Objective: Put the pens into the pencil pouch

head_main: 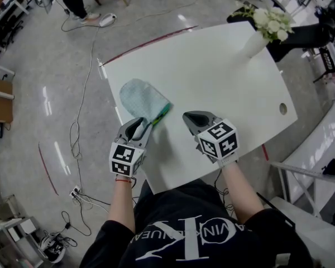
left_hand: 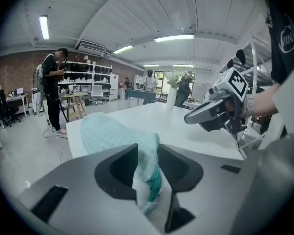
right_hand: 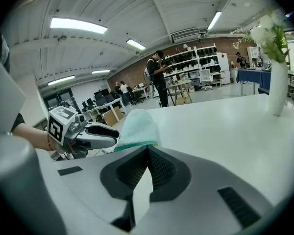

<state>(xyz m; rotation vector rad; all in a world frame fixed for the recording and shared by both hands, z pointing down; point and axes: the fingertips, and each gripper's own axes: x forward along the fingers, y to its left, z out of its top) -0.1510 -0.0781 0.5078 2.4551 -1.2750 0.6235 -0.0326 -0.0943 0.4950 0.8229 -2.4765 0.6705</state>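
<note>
A pale teal pencil pouch (head_main: 140,98) lies flat on the white table (head_main: 218,71) near its front left edge, its green zipper end toward me. My left gripper (head_main: 146,125) sits at that near end; in the left gripper view the pouch's edge (left_hand: 146,173) stands in the gap between the parted jaws, and a strip of table shows beside it. My right gripper (head_main: 192,118) hovers just right of the pouch, shut and empty, also seen from the left gripper view (left_hand: 196,117). The pouch (right_hand: 137,126) lies ahead and left of it. I see no pens.
A white vase of flowers (head_main: 263,31) stands at the table's far right corner, tall in the right gripper view (right_hand: 278,82). A round hole (head_main: 283,109) sits near the table's right edge. Cables run over the floor (head_main: 81,121) on the left. A person (left_hand: 51,89) stands far back.
</note>
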